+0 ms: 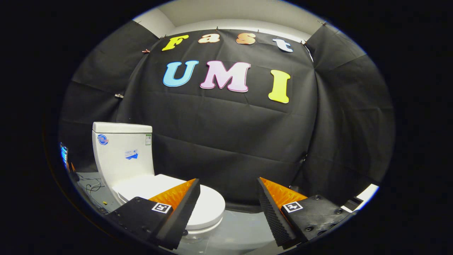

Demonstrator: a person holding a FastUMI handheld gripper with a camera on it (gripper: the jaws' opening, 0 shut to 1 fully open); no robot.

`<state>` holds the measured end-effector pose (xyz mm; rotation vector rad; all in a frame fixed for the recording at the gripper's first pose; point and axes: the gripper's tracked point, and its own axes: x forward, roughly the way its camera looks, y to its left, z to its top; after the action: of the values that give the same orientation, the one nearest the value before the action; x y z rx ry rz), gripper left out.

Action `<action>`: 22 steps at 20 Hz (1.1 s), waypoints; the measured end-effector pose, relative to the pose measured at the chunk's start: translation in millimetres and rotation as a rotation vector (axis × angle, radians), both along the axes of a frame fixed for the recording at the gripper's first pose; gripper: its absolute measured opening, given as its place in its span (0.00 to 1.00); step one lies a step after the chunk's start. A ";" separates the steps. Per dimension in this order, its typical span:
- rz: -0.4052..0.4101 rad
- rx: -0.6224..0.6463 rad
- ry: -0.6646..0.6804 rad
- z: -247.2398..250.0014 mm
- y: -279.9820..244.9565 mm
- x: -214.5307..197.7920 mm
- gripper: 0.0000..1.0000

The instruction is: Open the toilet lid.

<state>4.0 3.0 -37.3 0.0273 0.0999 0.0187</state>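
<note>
Toilet lid [208, 203] lies closed, its front rim apparently just beyond the left finger; gripper [228, 193] spread open, gripping nothing, bare floor [240, 226] between fingers

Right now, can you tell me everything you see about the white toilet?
The glossy white ceramic-looking toilet stands upright on the pale floor before the black cloth wall. Its tall boxy tank has a flat top and small stickers on the front. The rounded lid lies shut over the bowl. The gripper is open, touching nothing; one finger overlaps the lid in the gripper view, the other sits beside the toilet.
</note>
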 end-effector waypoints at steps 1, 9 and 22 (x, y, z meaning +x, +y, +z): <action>-0.002 0.012 0.014 -3.7 -0.6 0.1 0.98; 0.047 0.150 0.188 -54.5 12.5 -0.1 0.98; 0.088 0.553 0.711 -204.2 57.3 -35.7 0.99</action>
<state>-31.8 60.3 -241.5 0.5841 0.8050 0.1239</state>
